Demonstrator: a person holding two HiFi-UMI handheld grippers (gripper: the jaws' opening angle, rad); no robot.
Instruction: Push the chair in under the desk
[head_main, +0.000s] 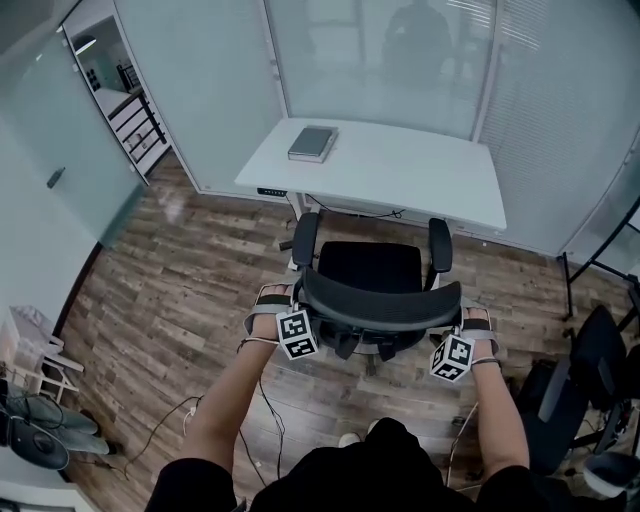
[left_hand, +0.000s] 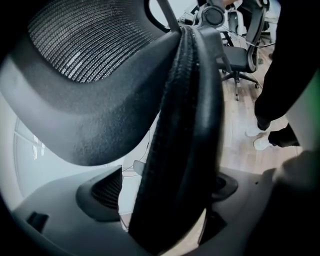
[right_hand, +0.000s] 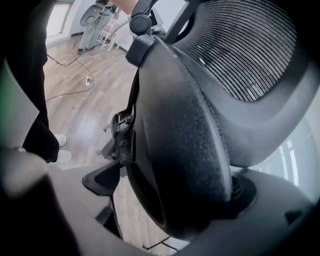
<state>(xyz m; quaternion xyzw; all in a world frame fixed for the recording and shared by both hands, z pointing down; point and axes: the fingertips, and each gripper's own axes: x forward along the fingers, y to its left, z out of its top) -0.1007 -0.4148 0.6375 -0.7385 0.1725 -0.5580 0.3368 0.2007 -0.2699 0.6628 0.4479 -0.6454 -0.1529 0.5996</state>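
In the head view a black chair (head_main: 371, 268) stands on the wooden floor (head_main: 190, 300) at 6 o'clock from the white table (head_main: 420, 170). Its seat is still out in front of the table's near edge, and only the front ends of its armrests reach that edge. A flat grey thing (head_main: 313, 143), perhaps a closed laptop or a book, lies on the table toward 10 o'clock. The curved backrest (head_main: 380, 306) faces the person. The left hand-held gripper (head_main: 298, 312) is at the backrest's 9 o'clock end and the right hand-held gripper (head_main: 458, 328) at its 3 o'clock end, each with its marker cube hanging below. A second dark chair (head_main: 592, 368) sits at the 4 o'clock edge of the view, and loose cables (head_main: 165, 425) trail over the floor at 7 o'clock. In the left gripper view the backrest's thick padded rim (left_hand: 185, 125) runs from 12 o'clock down to 6 o'clock, straight between the two jaws, which are clamped on it from both sides. Its mesh (left_hand: 85, 40) fills the 10 o'clock area, and the person's pale shoes (left_hand: 261, 137) show on the floor at 3 o'clock. In the right gripper view the same rim fills the centre, pinched between that gripper's jaws, with the mesh at 1 o'clock, bare floor and a cable at 10 o'clock, and one shoe at 9 o'clock.
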